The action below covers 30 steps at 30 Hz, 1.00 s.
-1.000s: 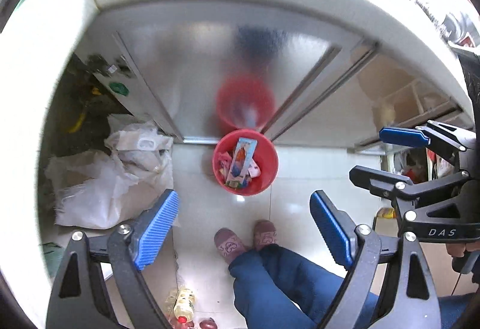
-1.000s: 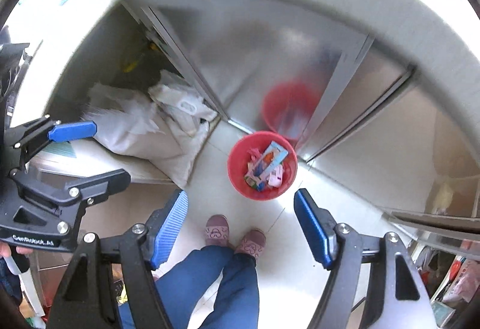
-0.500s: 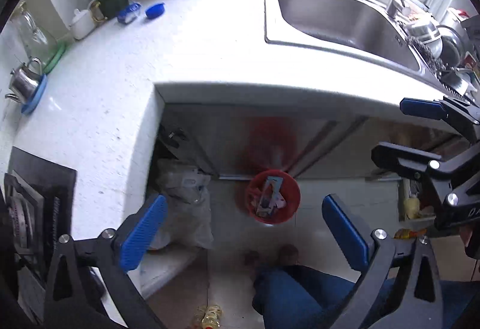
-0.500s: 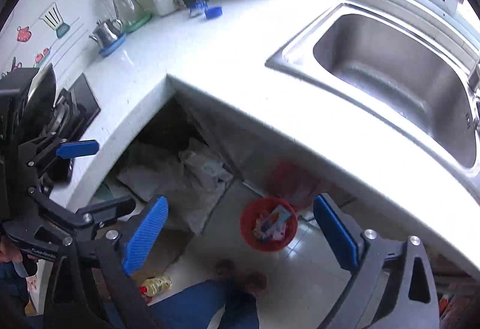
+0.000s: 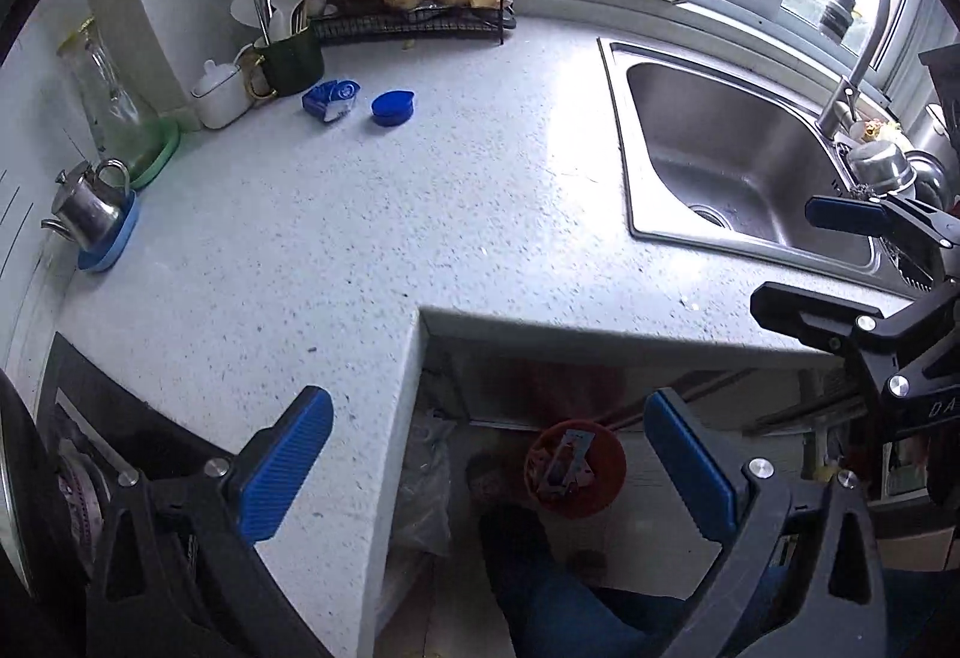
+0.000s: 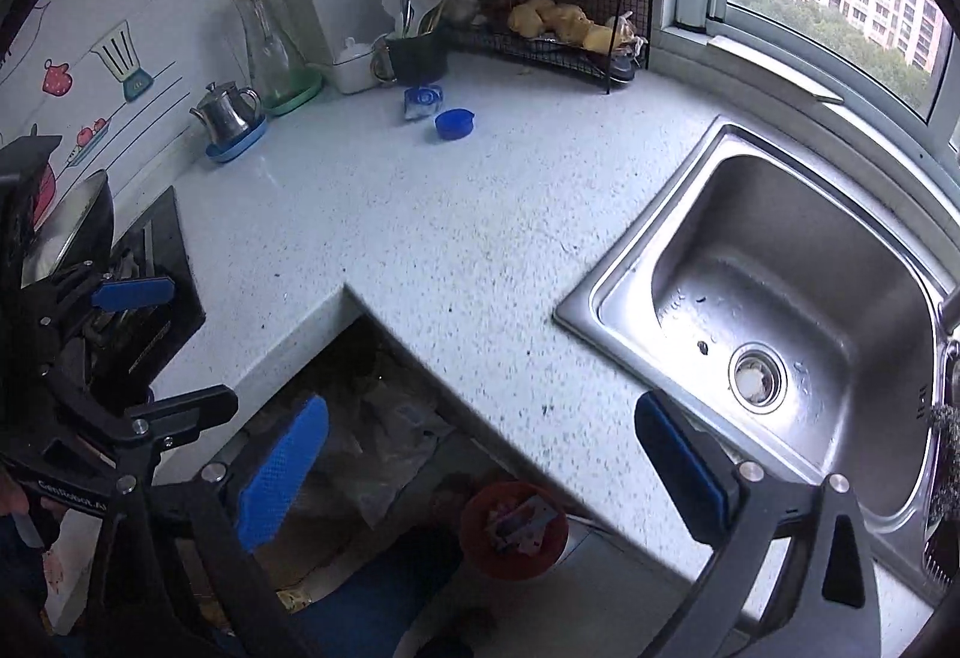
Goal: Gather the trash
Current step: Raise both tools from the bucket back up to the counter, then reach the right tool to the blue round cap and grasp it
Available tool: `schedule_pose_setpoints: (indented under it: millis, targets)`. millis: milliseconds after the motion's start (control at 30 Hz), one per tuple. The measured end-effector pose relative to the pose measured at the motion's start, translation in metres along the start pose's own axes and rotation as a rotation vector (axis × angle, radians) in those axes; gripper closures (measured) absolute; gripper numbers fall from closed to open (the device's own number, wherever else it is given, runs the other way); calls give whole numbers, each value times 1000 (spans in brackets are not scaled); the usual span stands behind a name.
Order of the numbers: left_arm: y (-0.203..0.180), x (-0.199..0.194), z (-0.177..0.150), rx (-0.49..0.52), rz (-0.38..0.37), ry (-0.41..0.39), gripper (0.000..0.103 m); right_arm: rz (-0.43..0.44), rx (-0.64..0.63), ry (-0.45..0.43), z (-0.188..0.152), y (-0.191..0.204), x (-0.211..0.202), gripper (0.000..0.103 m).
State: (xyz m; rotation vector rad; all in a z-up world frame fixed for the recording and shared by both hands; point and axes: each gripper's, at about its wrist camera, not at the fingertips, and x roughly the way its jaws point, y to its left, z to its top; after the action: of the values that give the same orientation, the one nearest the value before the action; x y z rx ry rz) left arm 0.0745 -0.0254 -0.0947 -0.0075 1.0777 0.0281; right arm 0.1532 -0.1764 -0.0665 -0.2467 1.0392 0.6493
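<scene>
A crumpled blue wrapper (image 5: 330, 99) and a blue lid (image 5: 392, 107) lie on the speckled white counter (image 5: 372, 238) near the back; they also show in the right wrist view as the wrapper (image 6: 423, 100) and the lid (image 6: 453, 123). A red bin (image 5: 575, 469) with wrappers in it stands on the floor below the counter edge, and shows in the right wrist view (image 6: 515, 529). My left gripper (image 5: 489, 469) is open and empty above the counter corner. My right gripper (image 6: 480, 469) is open and empty too.
A steel sink (image 5: 738, 160) with a tap (image 5: 855, 34) is on the right. A black wire rack (image 5: 414, 7), a utensil cup (image 5: 288, 58), a white pot (image 5: 219, 94), a glass carafe (image 5: 111, 106) and a small kettle (image 5: 90, 205) line the back. A stove (image 6: 120, 286) sits left.
Both grippers have risen from down near the floor and the red bin to above the counter. The counter top, sink and window have come into view. Both stay open and empty.
</scene>
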Motion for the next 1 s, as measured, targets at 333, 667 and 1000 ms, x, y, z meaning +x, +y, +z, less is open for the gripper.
schedule_pose_setpoints:
  millis: [333,667,1000]
  targets:
    - [77,49,80,-84,-44,10,0,-5,-1,54,86,2,58,1]
    - [147,96,149,-107,-52,47,0,-17,-14,118,163,9,124,1]
    - [182,145,185,-102,-23,121,0,-8,-12,189,211,12,190,1]
